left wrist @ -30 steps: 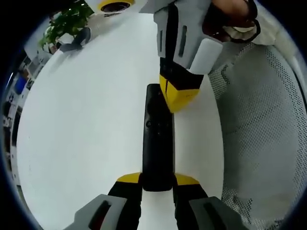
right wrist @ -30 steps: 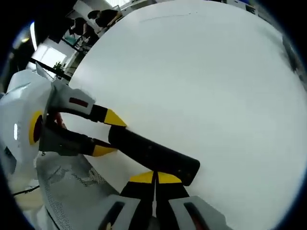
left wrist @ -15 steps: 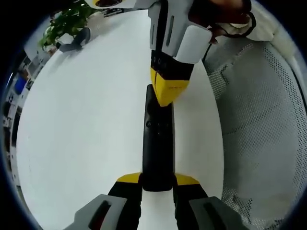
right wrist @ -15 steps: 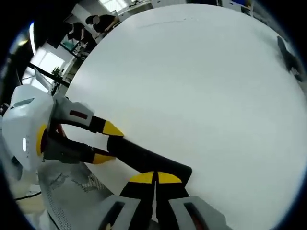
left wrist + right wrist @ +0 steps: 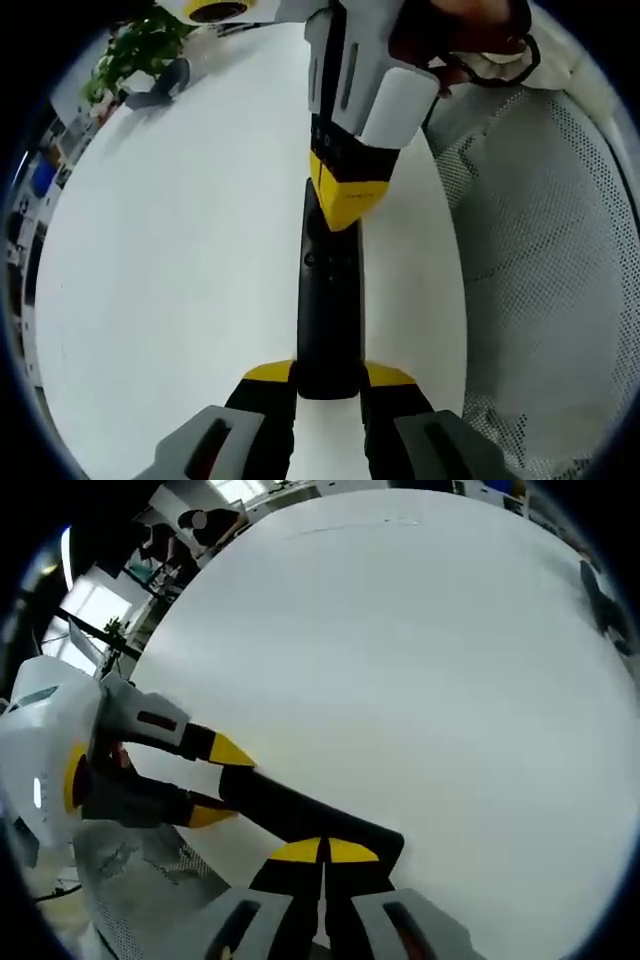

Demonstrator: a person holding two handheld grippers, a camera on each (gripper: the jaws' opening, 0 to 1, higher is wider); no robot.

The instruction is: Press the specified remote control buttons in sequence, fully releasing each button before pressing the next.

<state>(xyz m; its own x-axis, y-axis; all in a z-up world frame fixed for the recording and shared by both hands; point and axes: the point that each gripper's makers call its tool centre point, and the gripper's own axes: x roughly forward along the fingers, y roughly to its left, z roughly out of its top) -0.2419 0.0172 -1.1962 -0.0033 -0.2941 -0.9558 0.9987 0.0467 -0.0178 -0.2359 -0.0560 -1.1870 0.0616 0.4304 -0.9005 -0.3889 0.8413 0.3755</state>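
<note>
A long black remote [image 5: 328, 300] lies lengthwise on the white table [image 5: 180, 260]. My left gripper [image 5: 328, 378] is shut on its near end, one yellow tip on each side. My right gripper [image 5: 346, 192] comes down from the top of the left gripper view, its yellow tips shut together and resting on the remote's far part near the buttons. In the right gripper view the remote [image 5: 300, 812] runs left to right. My right gripper [image 5: 322, 852] sits shut on top of it, and the left gripper [image 5: 218, 780] clamps the far end.
A mesh chair [image 5: 545, 250] stands close along the table's right edge. A potted plant [image 5: 140, 45], a dark object [image 5: 160, 85] and a yellow-rimmed thing [image 5: 225, 10] sit at the far side. Another dark object [image 5: 605, 605] lies near the table's edge.
My right gripper has shifted sideways from beside the remote onto its far part. The remote and my left gripper have stayed where they were.
</note>
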